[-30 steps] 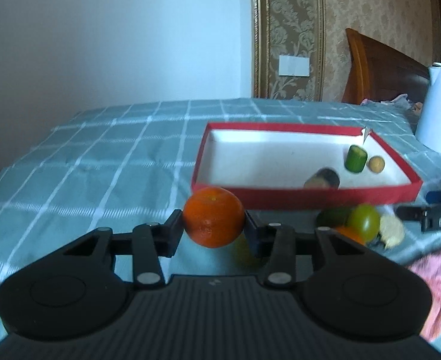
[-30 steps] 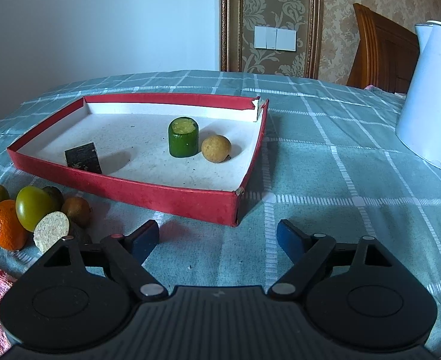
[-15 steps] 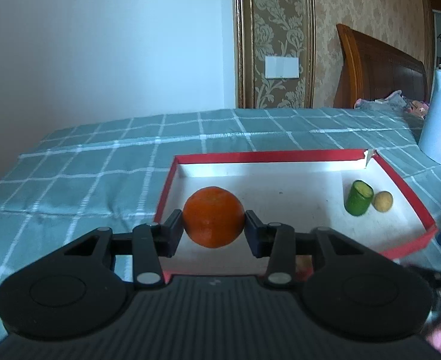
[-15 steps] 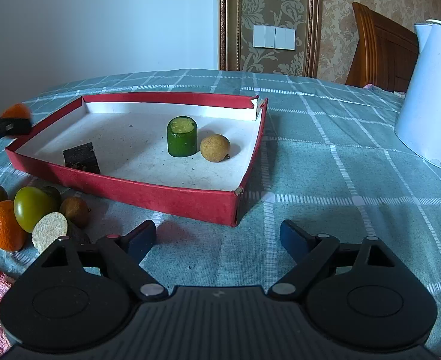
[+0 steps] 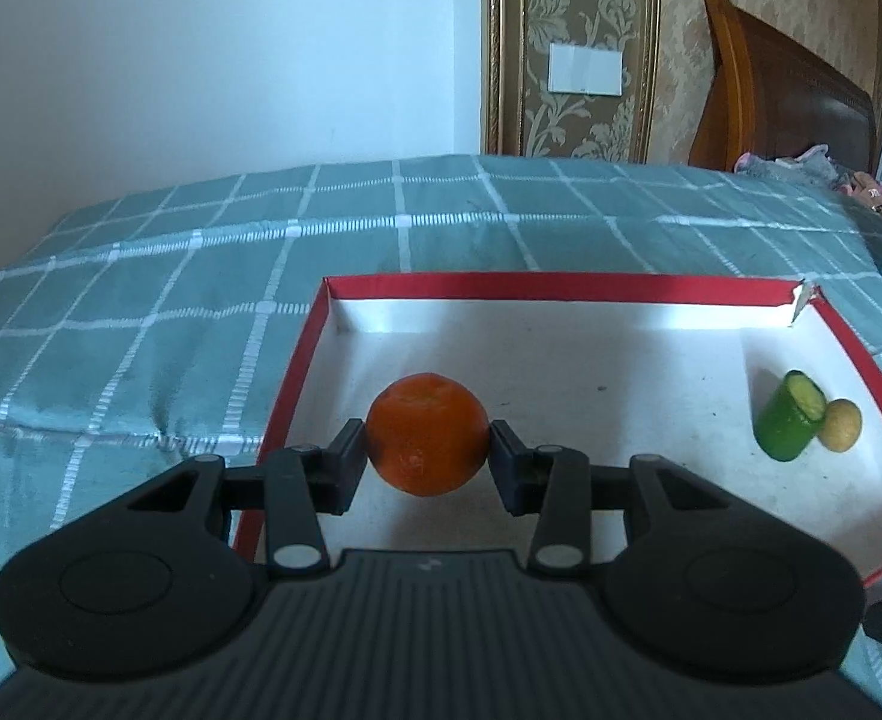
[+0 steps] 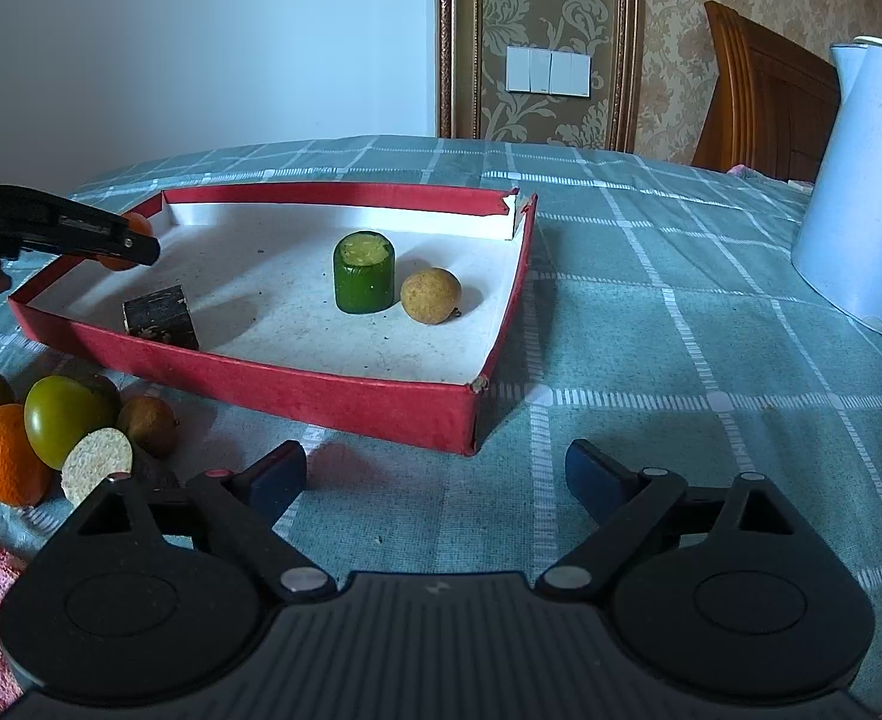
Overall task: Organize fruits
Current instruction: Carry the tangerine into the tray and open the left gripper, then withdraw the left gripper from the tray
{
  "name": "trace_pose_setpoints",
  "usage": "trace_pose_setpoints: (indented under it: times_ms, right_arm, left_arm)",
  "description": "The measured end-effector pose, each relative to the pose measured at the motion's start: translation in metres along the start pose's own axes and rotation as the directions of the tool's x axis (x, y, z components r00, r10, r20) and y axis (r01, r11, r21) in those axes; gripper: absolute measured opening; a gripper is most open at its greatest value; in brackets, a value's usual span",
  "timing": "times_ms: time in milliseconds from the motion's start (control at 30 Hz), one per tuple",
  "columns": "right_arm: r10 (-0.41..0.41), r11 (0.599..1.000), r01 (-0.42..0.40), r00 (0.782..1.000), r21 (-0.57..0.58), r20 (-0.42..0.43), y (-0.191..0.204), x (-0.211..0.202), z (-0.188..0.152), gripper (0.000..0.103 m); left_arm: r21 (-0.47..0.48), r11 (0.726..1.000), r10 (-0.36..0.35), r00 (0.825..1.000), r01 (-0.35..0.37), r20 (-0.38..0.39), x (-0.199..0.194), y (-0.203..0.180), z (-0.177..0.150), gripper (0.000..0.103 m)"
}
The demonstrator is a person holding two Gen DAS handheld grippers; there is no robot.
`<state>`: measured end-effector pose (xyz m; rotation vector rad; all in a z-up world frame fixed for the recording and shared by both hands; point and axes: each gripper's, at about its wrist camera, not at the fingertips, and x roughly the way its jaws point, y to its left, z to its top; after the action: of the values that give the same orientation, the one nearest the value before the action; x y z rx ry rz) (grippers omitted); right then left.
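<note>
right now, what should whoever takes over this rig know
Left gripper: shut on the orange, held above the red tray's left end.
Right gripper: empty, fingers opening, over the cloth in front of the tray.
In the tray: green cylinder piece, round tan fruit, dark block.
Left to do: set the orange down, then move the fruit pile beside the tray.

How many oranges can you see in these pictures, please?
2. One orange is gripped by the left gripper above the red tray; the other orange lies in the fruit pile on the tablecloth beside the tray. The pile may hide more.
</note>
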<state>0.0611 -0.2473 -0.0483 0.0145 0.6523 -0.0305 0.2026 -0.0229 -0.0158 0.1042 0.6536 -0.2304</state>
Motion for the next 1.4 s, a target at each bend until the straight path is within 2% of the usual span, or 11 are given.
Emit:
trace_pose_setpoints:
  times_ms: [200,500,567,633,767,967,1133,1300,1400]
  right_arm:
    - [0.000,1.000,0.000,1.000,0.000,-0.001,0.001,0.000,0.000,0.095]
    - [0.000,1.000,0.000,1.000,0.000,-0.001,0.001,0.000,0.000,0.095]
    - [-0.001,1.000,0.001,1.000,0.000,-0.001,0.001,0.000,0.000,0.095]
    - [-0.001,1.000,0.001,1.000,0.000,-0.001,0.001,0.000,0.000,0.095]
    - [-0.001,1.000,0.001,1.000,-0.001,-0.002,0.001,0.000,0.000,0.096]
    - [-0.001,1.000,0.001,1.000,0.000,-0.002,0.001,0.000,0.000,0.096]
    - [-0.001,1.000,0.001,1.000,-0.001,-0.002,0.001,0.000,0.000,0.096]
    - [0.000,1.000,0.000,1.000,-0.001,-0.002,0.001,0.000,0.000,0.096]
    - [0.004,1.000,-0.004,1.000,-0.002,-0.001,0.002,0.000,0.000,0.096]
  left_arm:
    - [0.001,1.000,0.004,0.999,-0.004,-0.046,0.010,-0.001,0.004,0.041]
    - [0.030,0.999,0.034,0.998,-0.032,-0.060,0.011,-0.005,0.005,0.042]
    - [0.028,0.999,0.038,0.998,-0.037,-0.051,0.005,-0.004,0.003,0.051]
    - [0.022,0.998,0.055,0.998,-0.055,-0.021,-0.004,-0.002,0.001,0.065]
    - [-0.006,0.998,0.063,0.997,-0.063,0.050,-0.034,0.004,-0.006,0.076]
    - [-0.013,0.996,0.088,0.986,-0.087,0.144,-0.088,0.012,-0.037,0.086]
    - [-0.024,0.998,0.061,0.981,-0.058,0.183,-0.130,0.023,-0.075,0.092]
    - [-0.022,0.999,0.026,0.984,-0.023,0.176,-0.151,0.029,-0.108,0.094]
    - [0.008,0.999,0.034,0.988,-0.036,0.150,-0.152,0.029,-0.123,0.094]
